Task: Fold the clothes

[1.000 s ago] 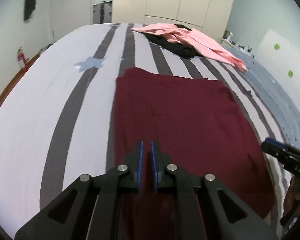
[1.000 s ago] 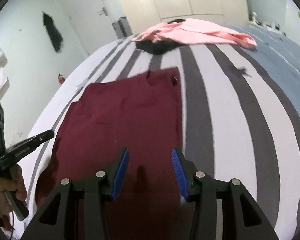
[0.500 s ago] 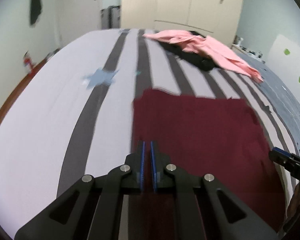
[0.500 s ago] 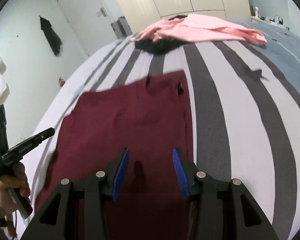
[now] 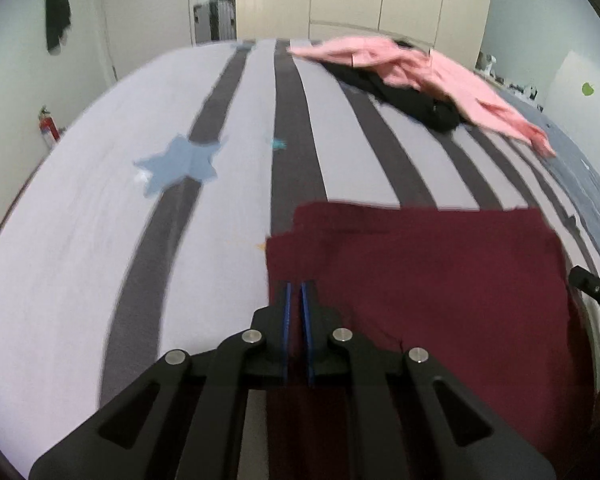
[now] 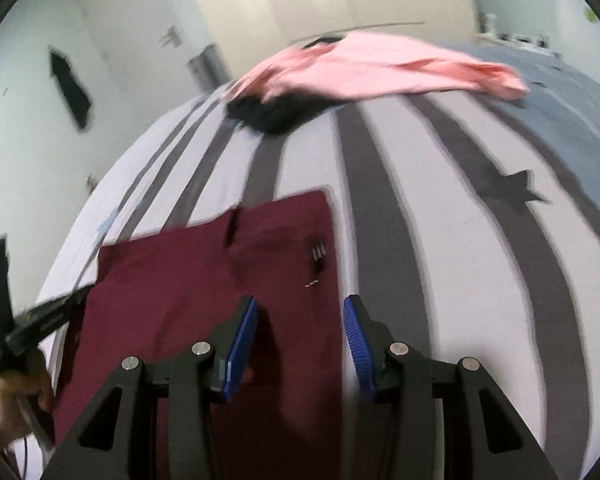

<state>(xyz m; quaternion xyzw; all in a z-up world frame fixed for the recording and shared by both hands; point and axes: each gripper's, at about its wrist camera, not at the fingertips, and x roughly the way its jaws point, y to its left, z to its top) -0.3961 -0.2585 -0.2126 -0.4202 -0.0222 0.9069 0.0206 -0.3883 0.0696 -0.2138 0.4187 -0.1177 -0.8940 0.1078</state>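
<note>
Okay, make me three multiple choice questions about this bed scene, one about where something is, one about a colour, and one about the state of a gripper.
1. Where does the pink garment lie?
A. On a black garment at the bed's far end
B. Under the maroon cloth
C. On the floor

2. What colour is the star printed on the bedcover?
A. Green
B. Light blue
C. Orange

3. How is the right gripper?
A. Shut on the pink garment
B. Shut with nothing in it
C. Open over the maroon cloth

Answers:
1 A, the pink fabric drapes across the black one near the wardrobe.
2 B, it looks pale blue on a dark stripe.
3 C, its blue pads stand wide apart.
</note>
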